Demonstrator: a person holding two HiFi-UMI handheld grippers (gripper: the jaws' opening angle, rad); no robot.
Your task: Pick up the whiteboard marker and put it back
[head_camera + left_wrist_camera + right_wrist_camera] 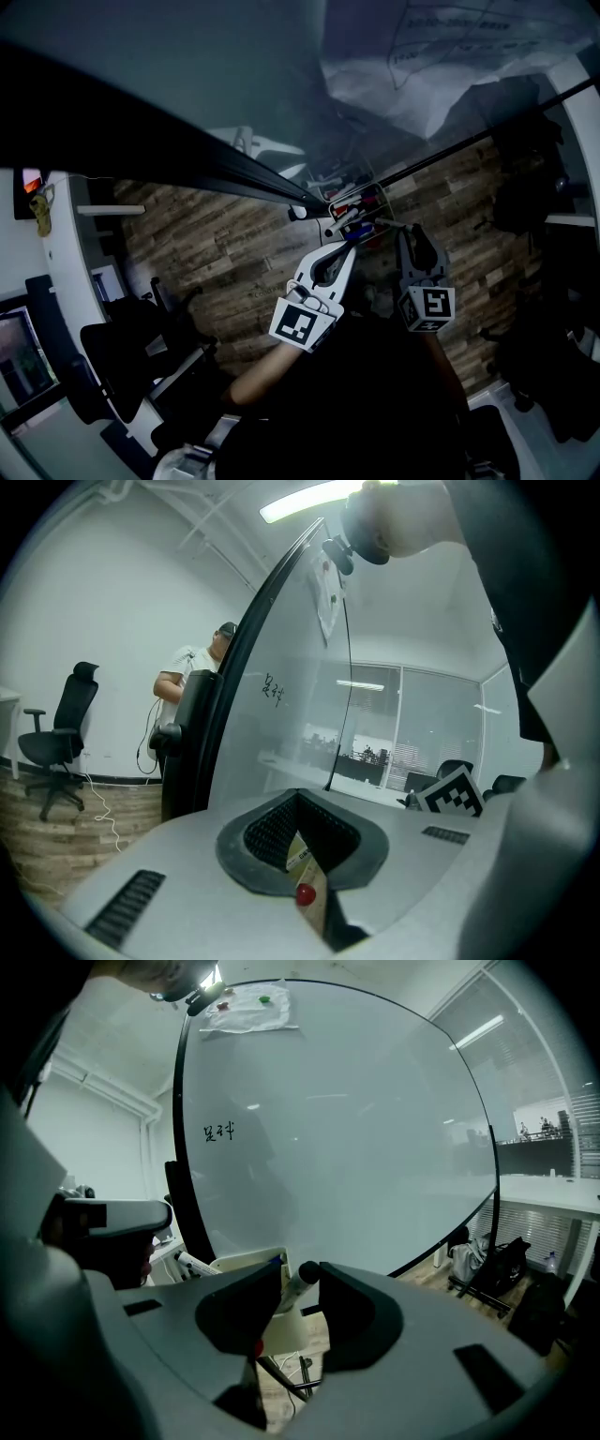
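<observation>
Whiteboard (356, 1129), one; marker tray (242, 1262), one

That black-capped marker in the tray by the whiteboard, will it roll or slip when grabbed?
The marker looks round and rigid, so it would probably roll if laid flat. Its smooth white barrel may slip in a loose grip. It is likely light and leans in the tray, so it could tip.

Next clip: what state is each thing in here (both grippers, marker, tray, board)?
Right hand-held gripper: open, marker cap between its jaws, not clamped.
Left hand-held gripper: shut, jaw tips together.
Whiteboard marker: capped, resting on the tray.
Tray: holds several markers.
Whiteboard: mostly blank, small scribble, paper stuck at top.
</observation>
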